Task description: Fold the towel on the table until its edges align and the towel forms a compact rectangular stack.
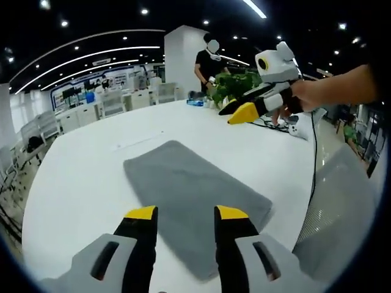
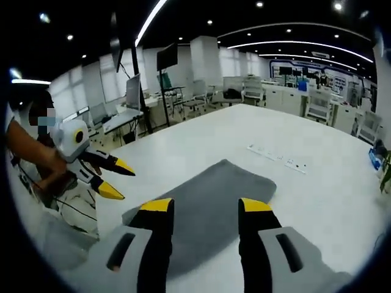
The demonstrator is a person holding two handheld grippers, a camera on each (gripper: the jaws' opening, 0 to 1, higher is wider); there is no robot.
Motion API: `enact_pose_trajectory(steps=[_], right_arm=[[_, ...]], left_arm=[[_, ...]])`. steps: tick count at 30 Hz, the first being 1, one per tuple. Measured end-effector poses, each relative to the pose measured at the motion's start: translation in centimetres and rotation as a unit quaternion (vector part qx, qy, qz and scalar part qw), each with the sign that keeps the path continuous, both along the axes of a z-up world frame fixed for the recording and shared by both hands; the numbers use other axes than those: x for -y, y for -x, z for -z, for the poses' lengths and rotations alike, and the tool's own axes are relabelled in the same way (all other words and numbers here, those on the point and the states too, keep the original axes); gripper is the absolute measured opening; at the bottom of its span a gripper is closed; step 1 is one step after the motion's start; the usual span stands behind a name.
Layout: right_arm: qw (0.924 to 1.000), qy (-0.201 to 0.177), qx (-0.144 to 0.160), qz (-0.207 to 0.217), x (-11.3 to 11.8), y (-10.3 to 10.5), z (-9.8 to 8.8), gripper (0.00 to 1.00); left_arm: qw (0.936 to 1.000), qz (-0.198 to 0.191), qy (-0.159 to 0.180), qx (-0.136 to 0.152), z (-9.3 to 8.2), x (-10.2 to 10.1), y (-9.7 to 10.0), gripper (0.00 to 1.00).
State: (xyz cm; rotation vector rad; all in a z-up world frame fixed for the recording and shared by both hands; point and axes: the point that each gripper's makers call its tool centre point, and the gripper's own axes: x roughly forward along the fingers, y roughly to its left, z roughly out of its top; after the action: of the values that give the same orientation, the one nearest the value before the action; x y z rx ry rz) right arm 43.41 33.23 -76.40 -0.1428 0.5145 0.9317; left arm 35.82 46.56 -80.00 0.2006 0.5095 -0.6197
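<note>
Potted plant (image 1: pixel 235 84), desks (image 1: pixel 98 110), standing person (image 1: pixel 206 64) beyond the table.

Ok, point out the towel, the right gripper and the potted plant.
towel (image 1: pixel 183 189), left gripper view, middle of the cloth.
right gripper (image 1: pixel 235 111), left gripper view, between its tips.
potted plant (image 1: pixel 235 84), left gripper view, leaves.

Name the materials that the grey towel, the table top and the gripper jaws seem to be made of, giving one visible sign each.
Towel: soft woven cloth, matte, with a fuzzy surface and rounded, limp edges. Table: a smooth white top, probably laminate, faintly glossy. Left gripper and right gripper jaws: black and grey, likely hard plastic, with yellow tips; whether those tips are rubbery cannot be told.
</note>
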Motion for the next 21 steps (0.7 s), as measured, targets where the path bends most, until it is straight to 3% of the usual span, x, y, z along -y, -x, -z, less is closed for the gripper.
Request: enact_pose_trajectory(steps=[3,13,16,21], right_arm=[[0.9999,0.007,-0.002,-0.009,0.0,0.7,0.8,0.42],[0.9991,0.026,-0.018,-0.03,-0.1,4.2,3.4,0.42],[0.9986,0.019,-0.037,-0.032,-0.3,5.5,4.3,0.42],[0.9966,0.032,-0.054,-0.053,-0.5,7.7,6.2,0.41]], left_arm=[[0.9999,0.015,-0.006,0.0,0.1,0.4,0.3,0.33],[0.999,0.04,-0.007,-0.019,1.4,0.7,0.8,0.38],[0.9987,0.039,-0.013,-0.03,2.2,0.5,1.0,0.43],[0.9967,0.065,-0.023,-0.044,3.2,1.1,1.9,0.43]])
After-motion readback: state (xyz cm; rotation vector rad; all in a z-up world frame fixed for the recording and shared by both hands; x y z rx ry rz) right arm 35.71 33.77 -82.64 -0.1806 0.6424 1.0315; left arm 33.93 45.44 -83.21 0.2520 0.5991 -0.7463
